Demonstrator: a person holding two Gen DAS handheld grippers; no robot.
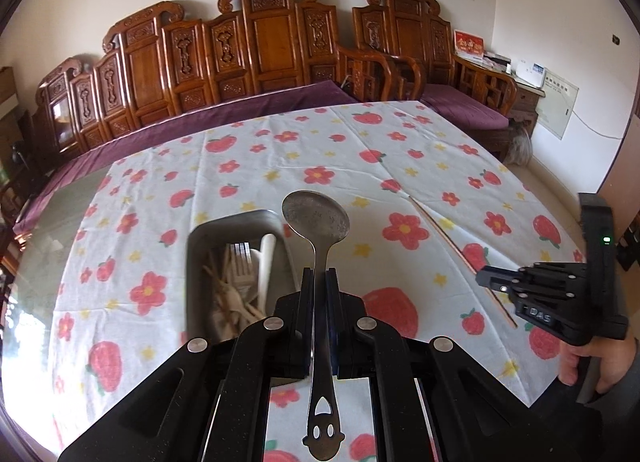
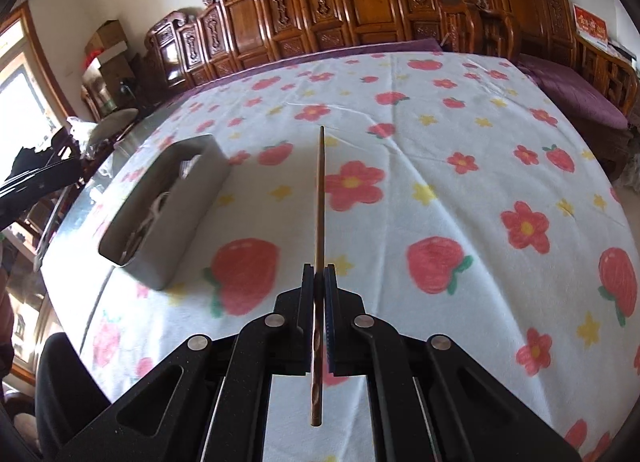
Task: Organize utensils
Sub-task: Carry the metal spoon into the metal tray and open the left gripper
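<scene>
My left gripper is shut on the neck of a metal spoon; its bowl points away over the table and its smiley-cut handle hangs back under the jaws. Just left of it and below stands a grey metal box that holds forks, a white spoon and wooden sticks. My right gripper is shut on a thin brown chopstick, which points forward above the cloth. The box lies well to the left in the right wrist view. In the left wrist view the right gripper shows at the right edge, holding the chopstick.
A white tablecloth with red flowers and strawberries covers the table. A carved wooden bench with purple cushions runs along the far side. A person's hand grips the right tool. Glass table edge shows at the left.
</scene>
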